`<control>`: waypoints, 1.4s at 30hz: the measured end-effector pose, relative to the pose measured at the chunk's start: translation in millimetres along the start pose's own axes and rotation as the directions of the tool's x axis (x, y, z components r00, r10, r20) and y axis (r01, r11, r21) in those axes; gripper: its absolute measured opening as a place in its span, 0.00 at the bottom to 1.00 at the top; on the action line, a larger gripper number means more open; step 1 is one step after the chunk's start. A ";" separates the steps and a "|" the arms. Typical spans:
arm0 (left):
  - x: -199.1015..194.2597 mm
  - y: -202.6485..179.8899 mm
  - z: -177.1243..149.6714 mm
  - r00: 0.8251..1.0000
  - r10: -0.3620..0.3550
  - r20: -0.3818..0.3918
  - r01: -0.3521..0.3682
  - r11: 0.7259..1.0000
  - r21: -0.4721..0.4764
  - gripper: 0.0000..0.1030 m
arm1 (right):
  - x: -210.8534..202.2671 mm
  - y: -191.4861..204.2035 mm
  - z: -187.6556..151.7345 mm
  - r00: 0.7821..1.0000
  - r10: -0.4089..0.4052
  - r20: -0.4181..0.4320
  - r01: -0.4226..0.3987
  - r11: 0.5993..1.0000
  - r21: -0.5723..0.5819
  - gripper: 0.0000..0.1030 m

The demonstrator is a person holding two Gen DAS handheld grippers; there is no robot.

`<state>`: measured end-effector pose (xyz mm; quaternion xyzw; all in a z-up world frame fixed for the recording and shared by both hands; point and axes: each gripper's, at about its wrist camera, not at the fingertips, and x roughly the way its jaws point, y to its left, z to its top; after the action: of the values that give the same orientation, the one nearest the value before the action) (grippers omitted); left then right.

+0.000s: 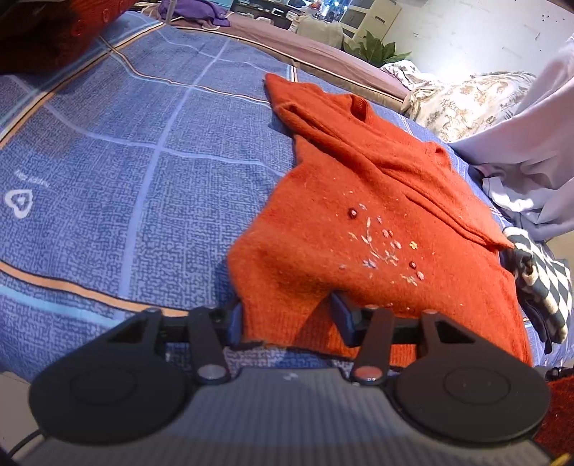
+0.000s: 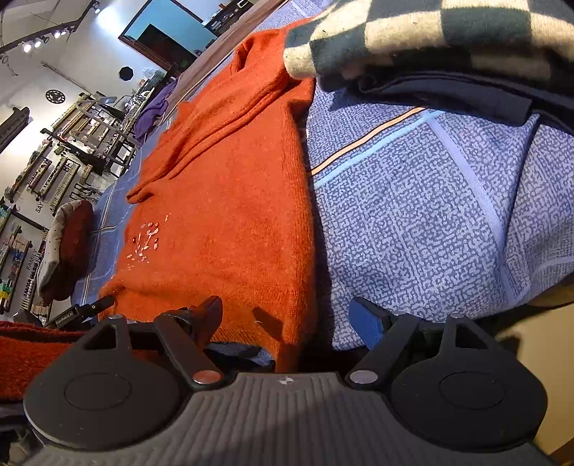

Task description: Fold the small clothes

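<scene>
An orange knit sweater with small embroidered flowers lies on a blue patterned bedspread, one sleeve folded across its chest. My left gripper stands at the sweater's bottom hem with its jaws apart and a fold of the hem lying between them. In the right wrist view the same sweater lies ahead and to the left. My right gripper is open at the hem's right corner, straddling the sweater's edge and the bedspread.
A folded black-and-white checked garment lies right of the sweater, also seen in the right wrist view. A pale lilac cloth and a printed quilt lie further right. A dark red cushion sits on the left.
</scene>
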<state>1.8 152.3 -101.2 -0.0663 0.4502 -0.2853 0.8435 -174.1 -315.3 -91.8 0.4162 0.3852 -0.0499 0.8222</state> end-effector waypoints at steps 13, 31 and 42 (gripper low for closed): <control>14.4 -13.0 8.5 0.998 -0.045 -0.037 0.045 0.999 0.014 0.08 | 7.3 7.3 -0.6 0.991 0.015 -0.129 -0.030 0.993 -0.115 0.29; -18.5 -2.0 -7.3 0.988 -0.068 -0.139 0.062 0.997 -0.046 0.07 | -11.8 23.4 19.1 0.955 0.143 -0.258 -0.200 0.957 -0.211 0.11; 49.5 -43.4 168.9 0.999 -0.044 0.019 0.043 0.998 0.049 0.07 | 16.4 40.8 167.2 0.963 0.268 -0.009 -0.267 0.957 -0.117 0.10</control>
<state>139.5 65.1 -22.0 -0.0585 0.4330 -0.3140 0.8429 -47.2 -405.7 -16.8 0.4154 0.3246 0.0830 0.8457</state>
